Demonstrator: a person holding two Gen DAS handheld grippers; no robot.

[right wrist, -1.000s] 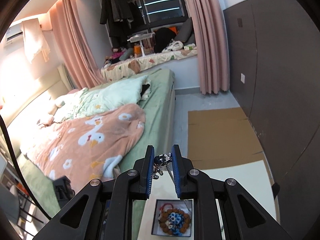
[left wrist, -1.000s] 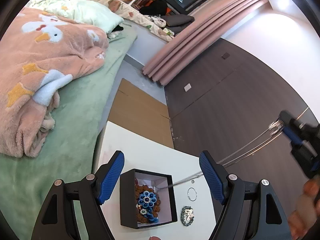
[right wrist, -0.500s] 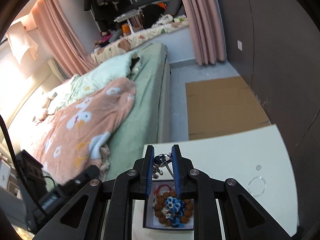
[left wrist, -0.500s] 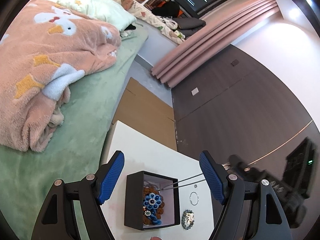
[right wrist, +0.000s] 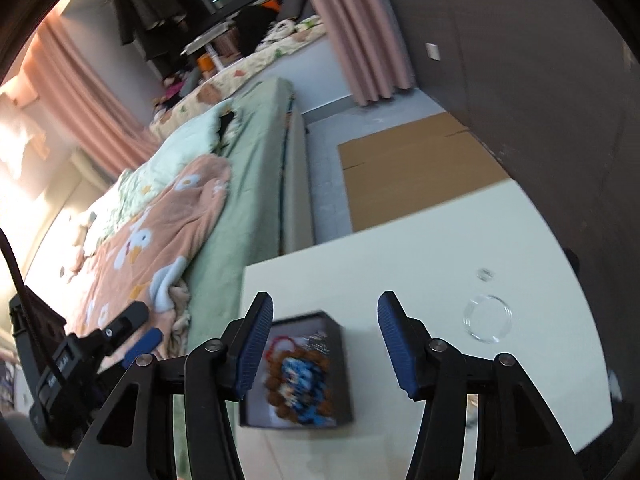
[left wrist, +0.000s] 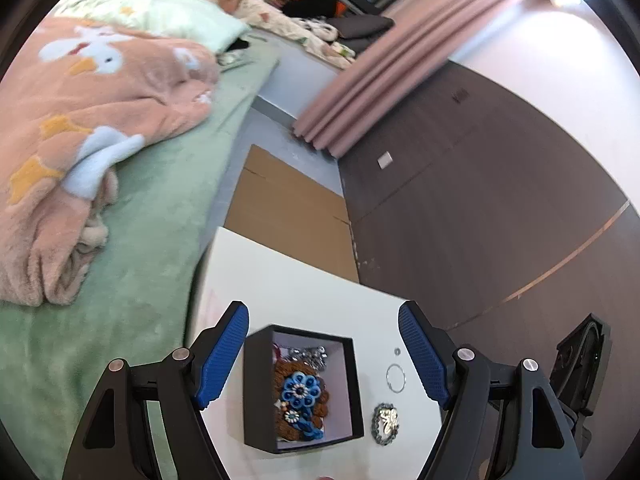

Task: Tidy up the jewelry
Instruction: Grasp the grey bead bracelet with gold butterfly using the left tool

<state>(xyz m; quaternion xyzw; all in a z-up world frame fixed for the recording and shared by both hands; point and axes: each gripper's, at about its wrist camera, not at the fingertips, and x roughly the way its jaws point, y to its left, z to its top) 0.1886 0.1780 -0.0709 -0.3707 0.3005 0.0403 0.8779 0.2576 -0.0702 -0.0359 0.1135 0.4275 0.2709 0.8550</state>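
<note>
A black box (left wrist: pixel 256 392) with a white lining stands on the white table (left wrist: pixel 304 292). It holds a brown bead bracelet with blue flowers (left wrist: pixel 299 396) and a silver chain (left wrist: pixel 308 354) at its far end. My left gripper (left wrist: pixel 323 354) is open and hovers above the box. My right gripper (right wrist: pixel 325 340) is open and empty above the same box (right wrist: pixel 344 368), blurred here. A silver ring (left wrist: pixel 395 372), a tiny ring (left wrist: pixel 397 351) and a dark brooch (left wrist: pixel 386 423) lie right of the box.
A bed with a green sheet (left wrist: pixel 160 240) and a pink duck blanket (left wrist: pixel 80 120) runs along the table's left side. Flat cardboard (left wrist: pixel 288 212) lies on the floor beyond the table. A dark panelled wall (left wrist: pixel 480 200) is at the right.
My right gripper has opened and let go of the silver chain, which now lies inside the box. The right gripper has moved closer over the box.
</note>
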